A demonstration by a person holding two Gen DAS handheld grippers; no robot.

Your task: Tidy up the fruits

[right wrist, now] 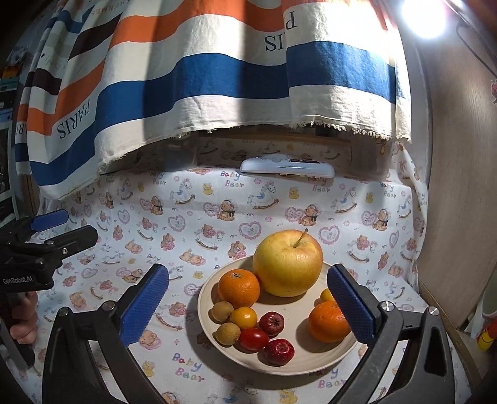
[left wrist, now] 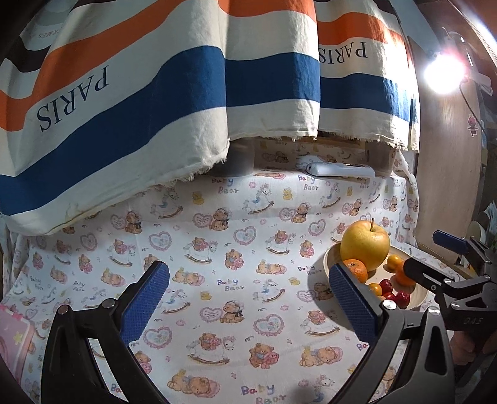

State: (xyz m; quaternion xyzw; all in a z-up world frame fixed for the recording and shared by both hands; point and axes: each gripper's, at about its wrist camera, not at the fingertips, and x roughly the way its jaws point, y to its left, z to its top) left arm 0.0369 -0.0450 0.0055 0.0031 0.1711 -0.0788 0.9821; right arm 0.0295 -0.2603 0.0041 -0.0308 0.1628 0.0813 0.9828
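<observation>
In the right wrist view a cream plate (right wrist: 295, 363) on the bear-print cloth holds a big yellow apple (right wrist: 287, 264), two oranges (right wrist: 238, 287) (right wrist: 327, 321) and several small fruits: red ones (right wrist: 278, 351), a cherry tomato (right wrist: 253, 338), brown longans (right wrist: 227, 333) and a kumquat (right wrist: 243, 317). My right gripper (right wrist: 248, 301) is open wide just above the plate, touching no fruit. My left gripper (left wrist: 248, 298) is open and empty over bare cloth, left of the plate (left wrist: 416, 303). The left wrist view also shows the apple (left wrist: 365, 245) and the right gripper (left wrist: 435, 254).
A striped cloth (right wrist: 186, 93) printed PARIS hangs low over the back of the table. Under it lie a white remote-like device (right wrist: 287, 169) and a grey cup (left wrist: 236, 161). A wooden panel (right wrist: 459, 186) bounds the right side, under a bright lamp (right wrist: 425, 15). A pink box (left wrist: 12, 338) sits far left.
</observation>
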